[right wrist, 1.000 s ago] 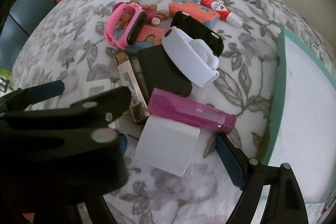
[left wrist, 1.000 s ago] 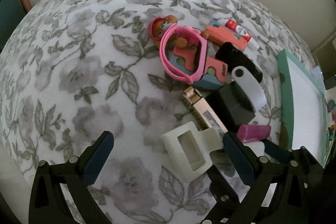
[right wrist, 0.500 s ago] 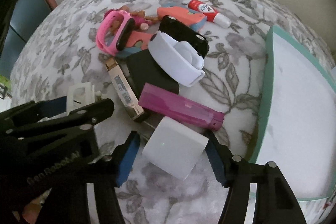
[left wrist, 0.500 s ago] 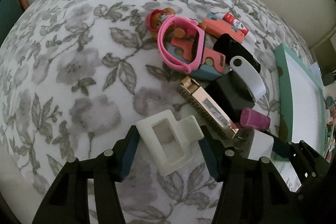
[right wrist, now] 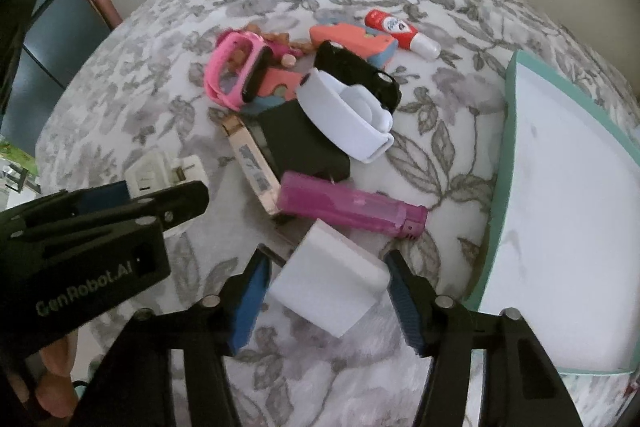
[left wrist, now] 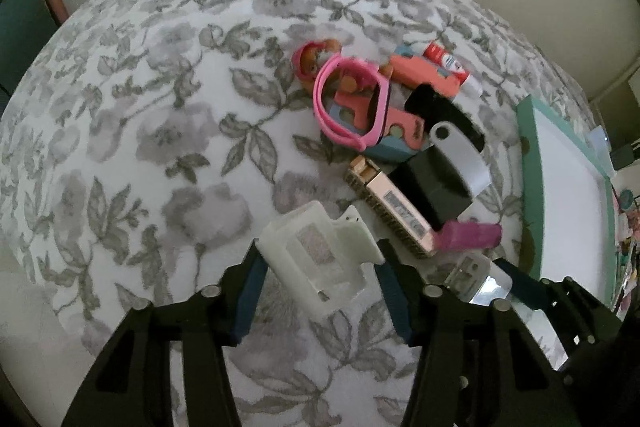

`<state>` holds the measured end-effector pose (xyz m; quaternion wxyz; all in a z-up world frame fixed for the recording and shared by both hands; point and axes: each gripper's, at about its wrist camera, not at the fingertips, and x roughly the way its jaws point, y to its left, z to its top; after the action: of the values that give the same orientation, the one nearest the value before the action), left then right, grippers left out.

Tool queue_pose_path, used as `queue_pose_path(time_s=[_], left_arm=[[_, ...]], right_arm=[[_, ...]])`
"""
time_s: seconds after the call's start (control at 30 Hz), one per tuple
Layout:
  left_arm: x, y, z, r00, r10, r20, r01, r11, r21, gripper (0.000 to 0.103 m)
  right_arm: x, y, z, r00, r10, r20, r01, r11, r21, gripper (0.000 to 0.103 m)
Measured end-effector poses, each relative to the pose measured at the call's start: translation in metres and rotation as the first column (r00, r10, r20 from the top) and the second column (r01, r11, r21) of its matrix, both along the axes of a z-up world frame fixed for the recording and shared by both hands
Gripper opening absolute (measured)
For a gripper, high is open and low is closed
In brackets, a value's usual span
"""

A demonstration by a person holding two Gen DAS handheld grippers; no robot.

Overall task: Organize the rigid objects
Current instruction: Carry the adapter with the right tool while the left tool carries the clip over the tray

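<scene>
Left gripper (left wrist: 320, 273) is clamped on a cream plastic bracket w/ rectangular window (left wrist: 316, 259); jaws have just been closing. Right gripper (right wrist: 326, 291) is clamped on a white square plastic block (right wrist: 330, 277), jaws likewise just closing. A magenta translucent tube (right wrist: 352, 209) lies just ahead of it; teal-rimmed white tray (right wrist: 508, 131) is seen to its right.

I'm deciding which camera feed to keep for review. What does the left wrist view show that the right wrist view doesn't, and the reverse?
Only the left wrist view shows the left gripper head-on, clamped on the hollow white plastic holder.

Only the right wrist view shows the right gripper closed on the white block, and the magenta lighter at full length.

Both show the pink watch, the glue bottle and the teal-rimmed tray.
</scene>
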<state>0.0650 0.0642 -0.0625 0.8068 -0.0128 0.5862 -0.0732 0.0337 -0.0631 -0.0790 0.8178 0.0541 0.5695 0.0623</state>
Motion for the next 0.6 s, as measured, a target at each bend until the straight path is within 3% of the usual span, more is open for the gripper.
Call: queue_pose_path(time_s=[0.33,0.6], left_arm=[[0.000,-0.010,0.038,0.998,0.003,0.060,-0.004,1.000,0.014,0.055],[0.005,-0.057,0.084,0.987,-0.065,0.147,0.064,0.998,0.014,0.055]], right_arm=[[-0.016,-0.022,0.031,0.994,-0.064,0.088,0.058,0.996,0.067,0.061],[-0.023,-0.056,0.059,0.965,-0.178,0.193,0.164,0.983,0.088,0.061]])
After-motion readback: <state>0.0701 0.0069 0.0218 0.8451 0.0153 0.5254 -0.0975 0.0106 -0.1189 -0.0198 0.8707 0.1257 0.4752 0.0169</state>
